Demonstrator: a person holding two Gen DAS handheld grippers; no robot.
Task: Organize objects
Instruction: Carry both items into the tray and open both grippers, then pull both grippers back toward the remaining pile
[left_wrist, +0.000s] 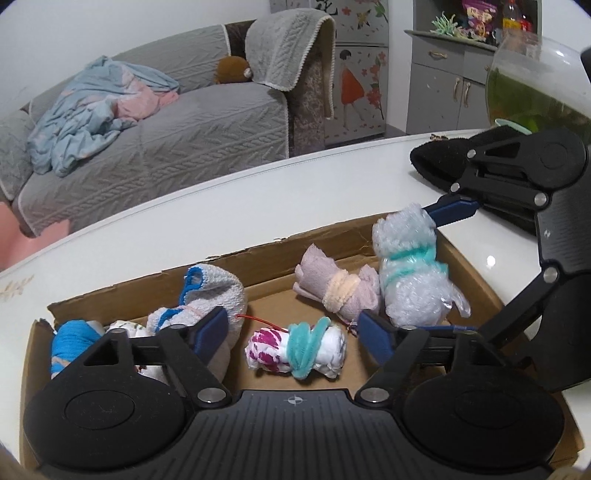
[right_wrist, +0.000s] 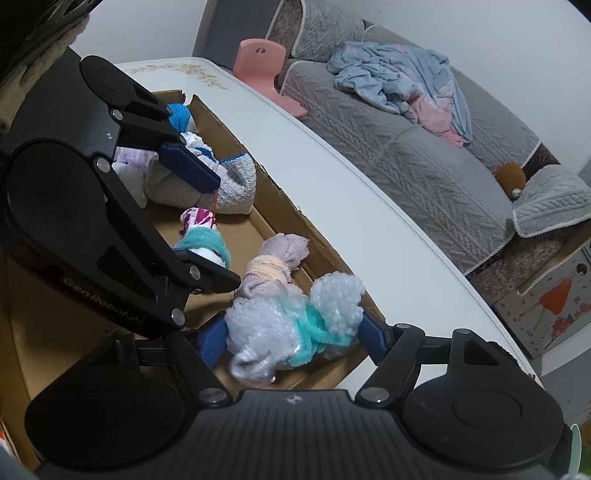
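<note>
Left wrist view looks across a white table (left_wrist: 258, 192) to a shallow cardboard box (left_wrist: 332, 236) holding several tied bundles. Largest is the bubble wrap bundle (left_wrist: 410, 269), standing at the box's far right corner and bound round its middle with a teal fuzzy tie. It looks very light, squashy and a little slick, so it would probably slide if taken by a puffy end; the tied waist seems the firmest place to take hold. The right gripper (right_wrist: 293, 341) straddles it with a blue pad at each flank; whether the pads press or merely touch cannot be told. Next in size, a grey towel roll (left_wrist: 218, 291) edged in blue sits at the left, soft and limp. A lilac cloth roll (left_wrist: 336, 288) with a peach band lies just beside the bubble wrap, also soft. Smallest is a white and magenta cloth roll (left_wrist: 295, 350), wrapped in teal, lying on the box floor between the fingers of the left gripper (left_wrist: 295, 332), whose jaws stand wide and untouching. It too should be light and yielding, best pinched across its band.
</note>
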